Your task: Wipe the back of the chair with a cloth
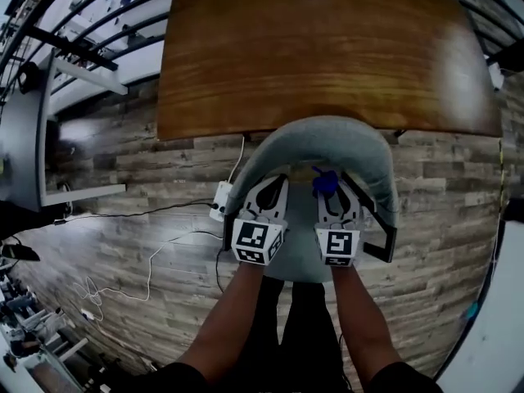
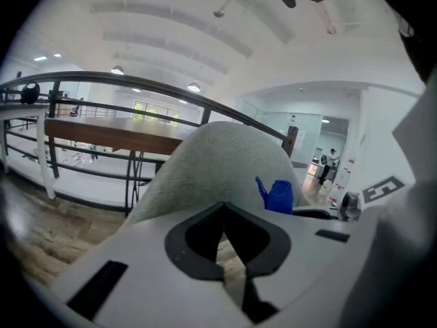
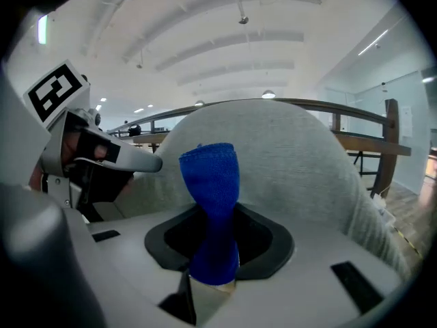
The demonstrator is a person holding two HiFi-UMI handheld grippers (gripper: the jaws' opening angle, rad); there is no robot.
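Note:
A grey upholstered chair stands in front of me, its curved back (image 1: 321, 135) rising just beyond both grippers. My right gripper (image 1: 329, 185) is shut on a blue cloth (image 1: 322, 183), and the cloth (image 3: 212, 197) stands up out of its jaws (image 3: 213, 268) a little short of the chair back (image 3: 300, 162). My left gripper (image 1: 277, 183) hovers beside it over the seat, jaws together with nothing between them (image 2: 222, 241). The left gripper view shows the chair back (image 2: 218, 162) close ahead and the blue cloth (image 2: 276, 195) to the right.
A wooden table (image 1: 327, 47) sits right behind the chair. A white power strip (image 1: 220, 202) with trailing cables lies on the plank floor at the left. The chair has a black armrest (image 1: 381, 237) on the right. A dark railing (image 1: 90, 23) runs at the far left.

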